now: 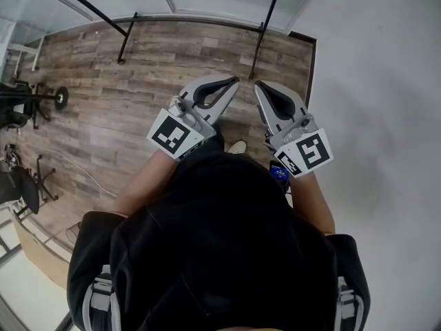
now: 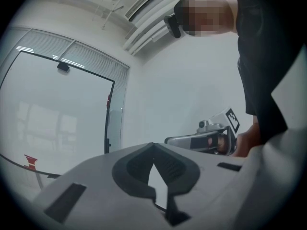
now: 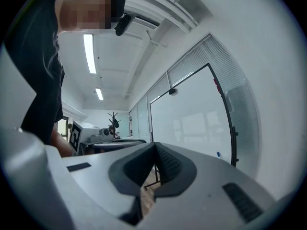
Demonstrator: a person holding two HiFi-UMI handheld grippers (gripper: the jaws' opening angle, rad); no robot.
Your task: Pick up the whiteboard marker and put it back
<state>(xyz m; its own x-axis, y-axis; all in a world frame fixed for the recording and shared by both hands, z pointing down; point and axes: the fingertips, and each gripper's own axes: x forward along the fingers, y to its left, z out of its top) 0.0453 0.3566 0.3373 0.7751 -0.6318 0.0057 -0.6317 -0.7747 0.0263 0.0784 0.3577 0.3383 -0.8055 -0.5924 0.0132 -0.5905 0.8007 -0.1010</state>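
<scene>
- Two grippers sit close in front of the person's chest, side by side and tilted up. The left gripper (image 1: 231, 83) and right gripper (image 1: 260, 87) have their tips near each other but not touching.
- Left jaws are together: the pads meet at the tip, only a thin slit of wall shows below them, and nothing is held.
- Right jaws are also together and empty, with a sliver of floor showing through the gap under the pads.
- Below the grippers is bare wood floor (image 1: 103, 74). No worktop is in view and no marker lies within reach.
- Further out, the black stand legs (image 1: 124, 43) of a framed whiteboard (image 3: 192, 114) stand on the floor, with a white wall (image 1: 386, 81) to the right.
- A small blue speck (image 3: 218, 154) sits low on the board beside its right frame post. I judge this is probably the whiteboard marker, but it is too small to confirm.
- A red mark (image 2: 29, 161) shows low on the board in the left gripper view; what it is can't be made out.
- Step in hand, as I judge it: the pick-up is not yet started, and neither gripper is aimed at or near the marker.
- Next move calls for closing the distance to the board, confirming which speck is the marker, and parting one gripper's jaws. That gripper then needs lining up square across the marker's barrel before it closes.
</scene>
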